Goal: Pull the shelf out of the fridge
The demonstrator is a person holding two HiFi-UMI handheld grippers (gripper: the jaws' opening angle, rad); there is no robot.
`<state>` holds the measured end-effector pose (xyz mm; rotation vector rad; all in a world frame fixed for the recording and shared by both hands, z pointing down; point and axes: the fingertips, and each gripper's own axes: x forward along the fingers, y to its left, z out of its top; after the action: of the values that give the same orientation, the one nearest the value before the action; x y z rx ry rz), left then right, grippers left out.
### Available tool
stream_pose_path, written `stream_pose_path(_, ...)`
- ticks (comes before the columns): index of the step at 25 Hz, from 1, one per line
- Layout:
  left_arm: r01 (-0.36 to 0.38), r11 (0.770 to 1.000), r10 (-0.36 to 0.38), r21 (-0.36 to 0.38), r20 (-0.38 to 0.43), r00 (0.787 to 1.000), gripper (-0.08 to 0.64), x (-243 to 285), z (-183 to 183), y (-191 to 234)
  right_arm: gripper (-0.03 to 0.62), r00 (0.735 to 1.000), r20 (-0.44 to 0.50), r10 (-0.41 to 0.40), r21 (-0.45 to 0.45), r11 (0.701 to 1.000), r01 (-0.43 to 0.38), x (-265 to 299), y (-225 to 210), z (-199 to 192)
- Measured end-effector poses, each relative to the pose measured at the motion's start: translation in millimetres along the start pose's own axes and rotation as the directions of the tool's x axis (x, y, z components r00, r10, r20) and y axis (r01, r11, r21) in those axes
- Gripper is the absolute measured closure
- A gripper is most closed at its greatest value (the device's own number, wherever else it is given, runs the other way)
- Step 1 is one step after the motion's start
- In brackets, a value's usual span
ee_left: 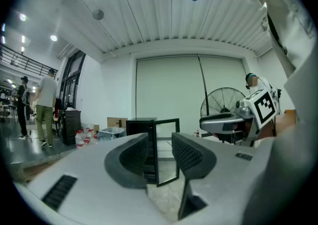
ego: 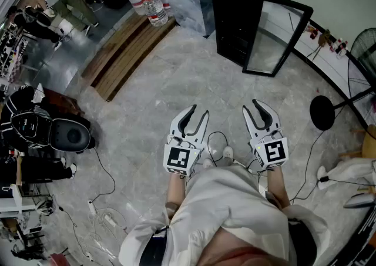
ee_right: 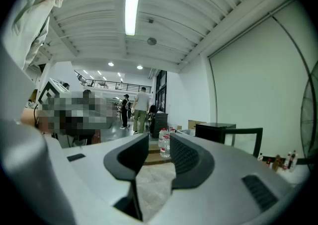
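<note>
The right claw (ee_right: 159, 138) is empty, its jaws closed at the tips, with pale stone floor (ee_right: 154, 182) showing below them. Beyond stand water bottles (ee_right: 163, 144) and, to the right, a black fridge (ee_right: 214, 132) with its glass door (ee_right: 243, 130) open. People (ee_right: 141, 110) stand far off
</note>
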<state>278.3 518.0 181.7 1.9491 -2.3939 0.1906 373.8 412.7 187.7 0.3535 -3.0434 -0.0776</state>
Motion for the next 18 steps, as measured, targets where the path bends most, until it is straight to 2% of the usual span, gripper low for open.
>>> stream_pose_path(7, -0.030, 1.000, 0.030, -0.007, 0.006, 1.000, 0.405, 26, 4, -12, 0.457, 1.000, -0.005, 0.016, -0.007, 1.000, -0.016, 5, -29, -6)
stream_pose_path(18, -0.044, 0.999, 0.044, -0.009, 0.006, 0.999, 0.405, 70, 6, -8, 0.453, 0.999, -0.013, 0.039, 0.005, 0.999, -0.039, 30, -60, -12)
